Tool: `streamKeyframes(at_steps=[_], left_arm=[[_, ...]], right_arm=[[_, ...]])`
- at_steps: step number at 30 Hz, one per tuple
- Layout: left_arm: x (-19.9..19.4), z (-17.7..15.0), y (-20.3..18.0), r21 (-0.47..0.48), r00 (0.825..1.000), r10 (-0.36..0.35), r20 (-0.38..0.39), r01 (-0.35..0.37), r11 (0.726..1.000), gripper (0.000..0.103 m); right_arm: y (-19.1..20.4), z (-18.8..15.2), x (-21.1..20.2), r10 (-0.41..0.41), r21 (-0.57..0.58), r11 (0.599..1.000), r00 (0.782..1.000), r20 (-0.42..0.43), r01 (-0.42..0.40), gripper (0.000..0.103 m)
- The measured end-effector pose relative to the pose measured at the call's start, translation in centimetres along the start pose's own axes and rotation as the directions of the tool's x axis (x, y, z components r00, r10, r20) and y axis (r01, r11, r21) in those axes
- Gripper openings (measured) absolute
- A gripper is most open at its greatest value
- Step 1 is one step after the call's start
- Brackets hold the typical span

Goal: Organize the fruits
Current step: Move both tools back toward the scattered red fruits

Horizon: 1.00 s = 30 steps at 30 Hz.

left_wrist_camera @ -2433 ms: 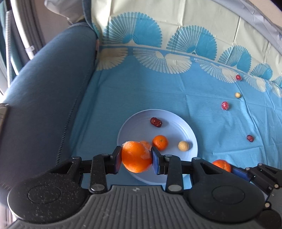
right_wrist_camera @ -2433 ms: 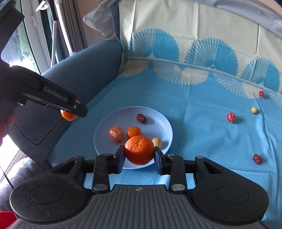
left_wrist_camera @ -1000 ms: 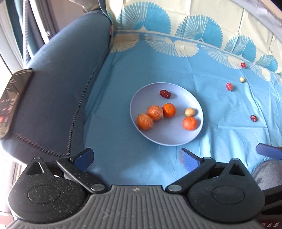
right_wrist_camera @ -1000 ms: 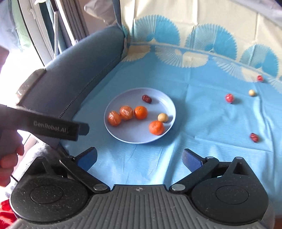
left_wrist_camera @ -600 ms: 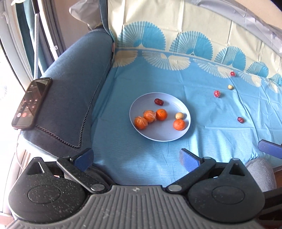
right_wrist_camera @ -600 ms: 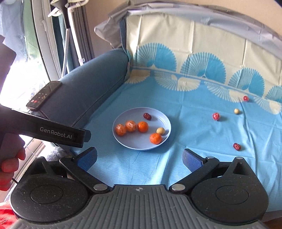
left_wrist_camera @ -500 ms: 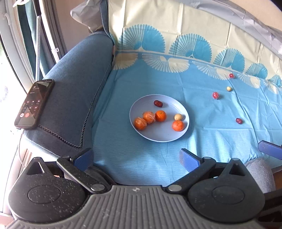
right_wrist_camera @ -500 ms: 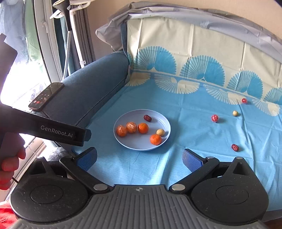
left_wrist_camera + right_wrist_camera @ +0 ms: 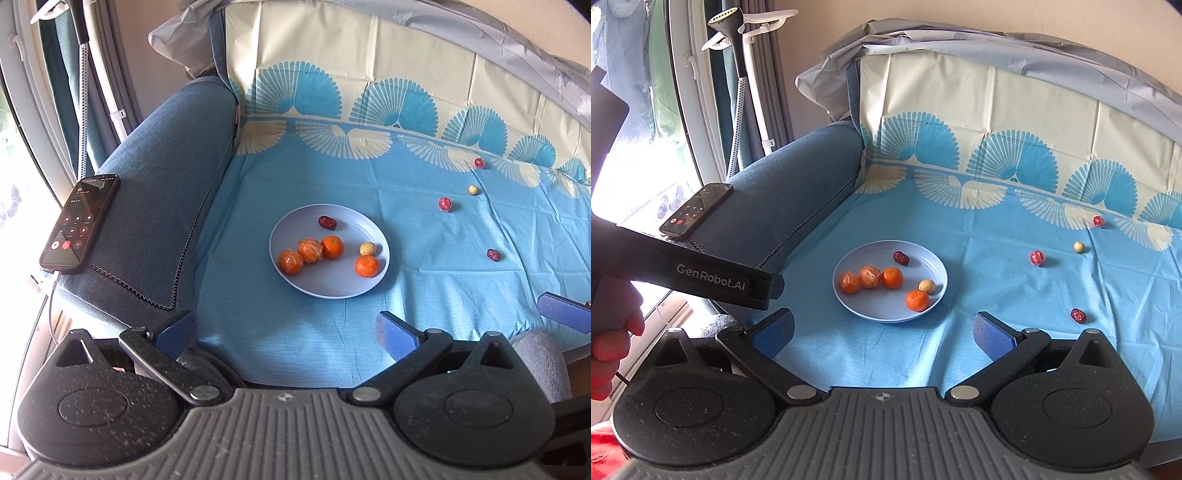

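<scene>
A pale blue plate [image 9: 373, 288] [image 9: 857, 308] sits on the blue cloth. It holds several oranges [image 9: 366, 266] [image 9: 917, 300], a red date [image 9: 326, 222] [image 9: 900, 257] and a small beige fruit [image 9: 367, 249] [image 9: 927, 285]. Loose on the cloth to the right lie red fruits [image 9: 445, 204] [image 9: 1036, 257], a beige fruit [image 9: 473, 189] [image 9: 1079, 247] and a dark red date [image 9: 492, 254] [image 9: 1078, 315]. My left gripper [image 9: 286, 332] is open and empty, well back from the plate. My right gripper [image 9: 882, 332] is open and empty, also well back.
A phone [image 9: 79, 221] [image 9: 696, 208] lies on the blue sofa armrest [image 9: 155, 177] at the left. The left gripper's body [image 9: 701, 277] crosses the right wrist view at the left. One blue fingertip of the right gripper [image 9: 563, 315] shows at the left view's right edge. A garment steamer [image 9: 738, 44] stands behind.
Both grippers have let go of their oranges onto the plate, opened, and pulled back and up away from the plate. The plate now looks smaller and farther.
</scene>
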<state>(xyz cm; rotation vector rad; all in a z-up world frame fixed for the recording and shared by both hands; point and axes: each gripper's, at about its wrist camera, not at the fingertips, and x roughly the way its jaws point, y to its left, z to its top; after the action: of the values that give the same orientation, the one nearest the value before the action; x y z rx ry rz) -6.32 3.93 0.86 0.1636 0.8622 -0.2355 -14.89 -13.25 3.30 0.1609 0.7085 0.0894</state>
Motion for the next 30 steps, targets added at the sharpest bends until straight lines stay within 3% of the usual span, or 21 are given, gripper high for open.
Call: streamKeyframes(at_steps=[24,30], left_arm=[[2.2,0.4,-0.8,0.034,0.998,0.012,-0.056,-0.010,0.999,0.103],[3.7,2.1,-2.8,0.074,0.997,-0.002,-0.073,0.007,0.997,0.103]], right_arm=[[-1.0,-0.1,1.6,0.009,0.056,0.998,0.999,-0.038,-0.007,0.102],[-4.9,0.2,2.1,-0.071,0.133,0.988,0.997,-0.027,0.074,0.102]])
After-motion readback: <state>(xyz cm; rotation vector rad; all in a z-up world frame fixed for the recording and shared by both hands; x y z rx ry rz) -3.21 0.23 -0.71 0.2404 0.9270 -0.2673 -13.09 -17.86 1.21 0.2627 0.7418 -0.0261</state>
